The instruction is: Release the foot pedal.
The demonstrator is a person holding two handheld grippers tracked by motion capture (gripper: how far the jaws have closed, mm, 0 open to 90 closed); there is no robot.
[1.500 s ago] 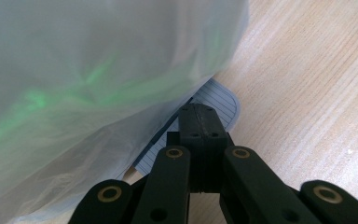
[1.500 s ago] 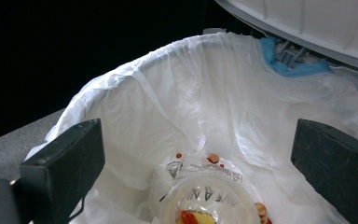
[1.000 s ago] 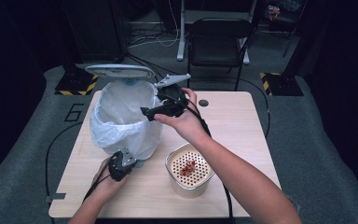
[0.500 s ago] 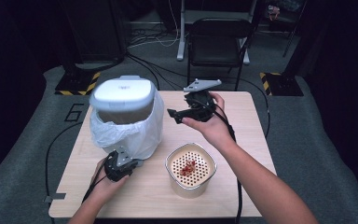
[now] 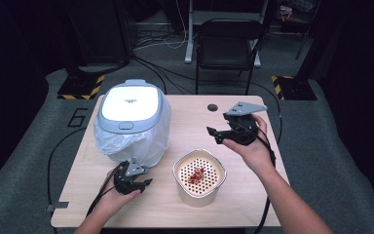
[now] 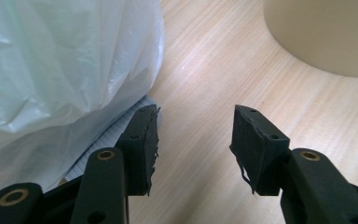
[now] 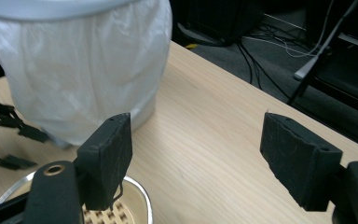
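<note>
I am holding my left gripper low at the base of the lidded bin, beside its plastic liner; its jaws have just been opening, nothing between them. My right gripper is hovering above the table, jaws apart though just closing, empty, behind the perforated basket.

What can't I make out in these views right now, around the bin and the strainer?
- Inside of the bin: hidden in the high view by its shut lid.
- Red bits in the strainer: too small in the high view to identify.
- Strainer in the right gripper view: cut off by the bottom edge and behind that gripper's tongs.
- Bin's base: covered by the plastic bag in the left gripper view.
</note>
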